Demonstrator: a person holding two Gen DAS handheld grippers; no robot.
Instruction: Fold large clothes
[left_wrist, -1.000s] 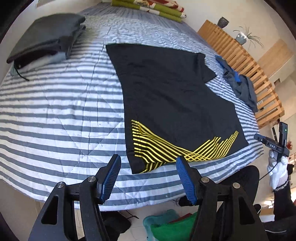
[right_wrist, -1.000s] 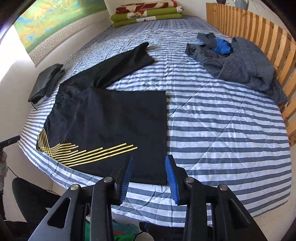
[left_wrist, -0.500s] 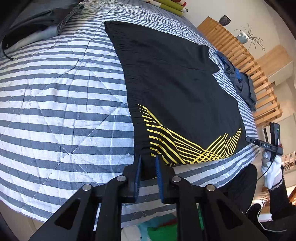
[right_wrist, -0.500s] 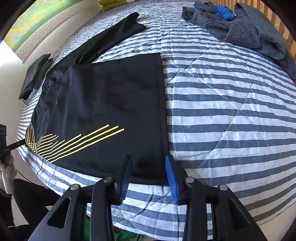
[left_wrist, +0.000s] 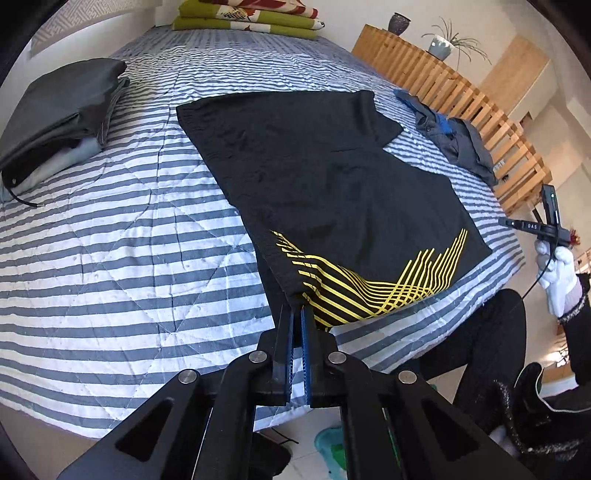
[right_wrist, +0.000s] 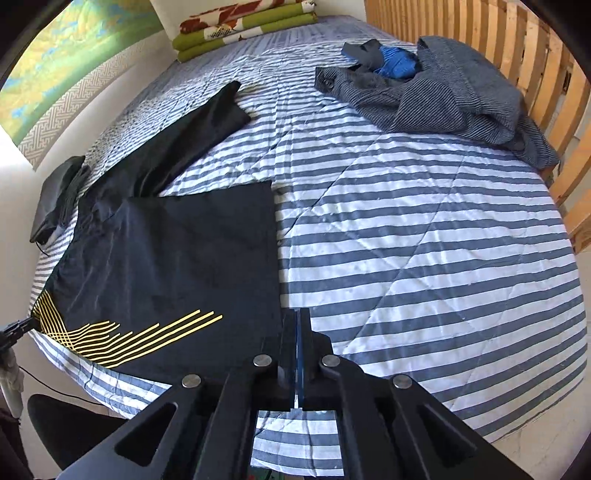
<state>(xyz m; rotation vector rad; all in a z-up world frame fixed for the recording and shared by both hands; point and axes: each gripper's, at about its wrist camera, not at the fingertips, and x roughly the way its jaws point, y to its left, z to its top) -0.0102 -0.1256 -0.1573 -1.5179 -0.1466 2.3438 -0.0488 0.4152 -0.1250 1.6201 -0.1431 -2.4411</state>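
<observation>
Both tongs have snapped closed since a second ago. Left tongs (left_wrist: 297, 314) now pinch the near left hem corner of the black shirt (left_wrist: 332, 177), lifting it slightly; right tongs (right_wrist: 296, 325) clamp its near right corner. That shirt, with yellow lines, lies spread on the striped bed (right_wrist: 424, 240), a grey garment heap (right_wrist: 443, 88) far right.

Plenty of bare striped quilt (right_wrist: 424, 240) lies open to the right of the black shirt (right_wrist: 177, 258), and more to its left. A crumpled grey garment (right_wrist: 436, 92) blocks the far right corner by the wooden slatted rail (right_wrist: 535, 66). Folded dark clothes (left_wrist: 59, 114) fill the far left edge, and stacked green bedding (left_wrist: 247, 18) fills the head end
</observation>
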